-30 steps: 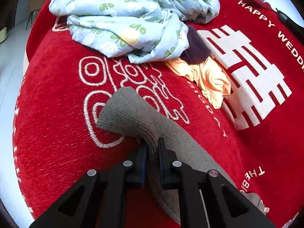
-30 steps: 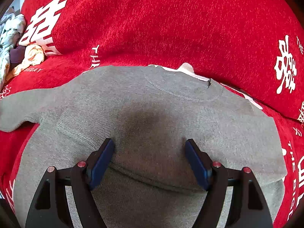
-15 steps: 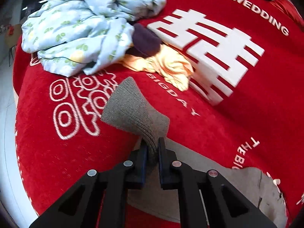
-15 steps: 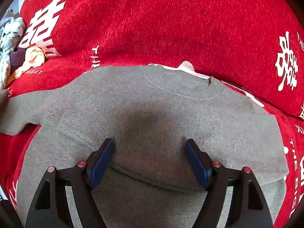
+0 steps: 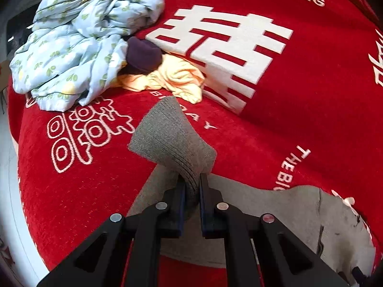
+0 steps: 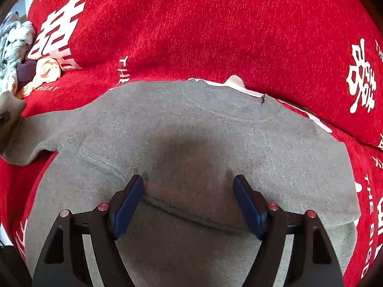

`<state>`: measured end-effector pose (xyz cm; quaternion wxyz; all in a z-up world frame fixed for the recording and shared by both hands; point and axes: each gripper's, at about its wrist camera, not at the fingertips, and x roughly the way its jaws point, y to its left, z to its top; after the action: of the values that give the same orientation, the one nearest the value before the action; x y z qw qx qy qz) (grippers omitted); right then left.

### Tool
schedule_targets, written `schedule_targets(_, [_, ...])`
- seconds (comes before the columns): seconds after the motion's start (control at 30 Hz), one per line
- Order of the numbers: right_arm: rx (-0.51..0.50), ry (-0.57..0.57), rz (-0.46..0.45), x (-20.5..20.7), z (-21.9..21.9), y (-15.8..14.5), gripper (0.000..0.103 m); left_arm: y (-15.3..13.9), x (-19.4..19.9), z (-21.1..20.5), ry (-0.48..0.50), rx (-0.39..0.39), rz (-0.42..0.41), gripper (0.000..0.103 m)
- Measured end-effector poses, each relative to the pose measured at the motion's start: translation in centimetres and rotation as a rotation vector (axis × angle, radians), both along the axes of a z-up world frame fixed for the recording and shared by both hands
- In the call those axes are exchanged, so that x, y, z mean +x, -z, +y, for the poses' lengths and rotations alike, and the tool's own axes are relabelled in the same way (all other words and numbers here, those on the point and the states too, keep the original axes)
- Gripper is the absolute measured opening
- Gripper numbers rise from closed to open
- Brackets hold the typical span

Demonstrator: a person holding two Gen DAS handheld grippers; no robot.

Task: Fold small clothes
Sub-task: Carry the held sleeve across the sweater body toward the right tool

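**Kid:** Sleeve (image 5: 172,141) first! In the left view, the left claw (image 5: 191,191) is squeezed shut on the grey sleeve, and the cuff sticks up past it.

**Helper:** Right. What lies under it?

**Kid:** A red blanket (image 5: 311,110) with white writing. Far back sit a blue quilt (image 5: 79,35), a purple hat (image 5: 143,55) and a yellow cloth (image 5: 177,79).

**Helper:** Now the right view?

**Kid:** The grey sweater (image 6: 215,143) lies flat on the blanket, neck away from us. The right claw (image 6: 189,198) is wide open right over its middle and holds nothing. I can't tell if it touches.

**Helper:** How far along, do you think?

**Kid:** Just started, I guess. A fold line runs across near the claw, so maybe the bottom is folded up. The sleeve must go across the body, and the other side still looks spread out.
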<state>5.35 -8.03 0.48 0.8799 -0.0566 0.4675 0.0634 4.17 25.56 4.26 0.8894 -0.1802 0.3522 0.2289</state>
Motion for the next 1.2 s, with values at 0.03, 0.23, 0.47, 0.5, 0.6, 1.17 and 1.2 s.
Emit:
schedule_targets(0.03, [0.000,-0.001,0.001,0.0,-0.1,0.0,0.080,0.0,0.1,-0.3,0.005,0.000,0.002,0.011])
schedule_targets(0.23, [-0.006,-0.011,0.011,-0.1,-0.6,-0.3,0.080,0.2,0.7,-2.8,0.042,0.003,0.029,0.011])
schedule_targets(0.47, [-0.022,-0.005,0.006,-0.4,-1.8,-0.5,0.080,0.3,1.4,-6.9,0.112,0.018,0.052,0.011])
schedule_targets(0.5, [-0.021,-0.001,0.007,-0.4,-2.2,-0.6,0.080,0.2,1.5,-7.4,0.120,0.021,0.053,0.011])
schedule_targets(0.6, [-0.017,0.010,0.008,-0.4,-2.9,-0.7,0.080,0.0,1.9,-9.2,0.146,0.032,0.060,0.011])
schedule_targets(1.17, [0.009,0.078,0.002,-0.5,-7.8,-1.8,0.080,-1.7,2.7,-19.0,0.298,0.107,0.062,0.011])
schedule_targets(1.2, [0.011,0.084,-0.001,-0.6,-8.2,-1.9,0.080,-1.8,2.7,-19.5,0.307,0.111,0.062,0.011])
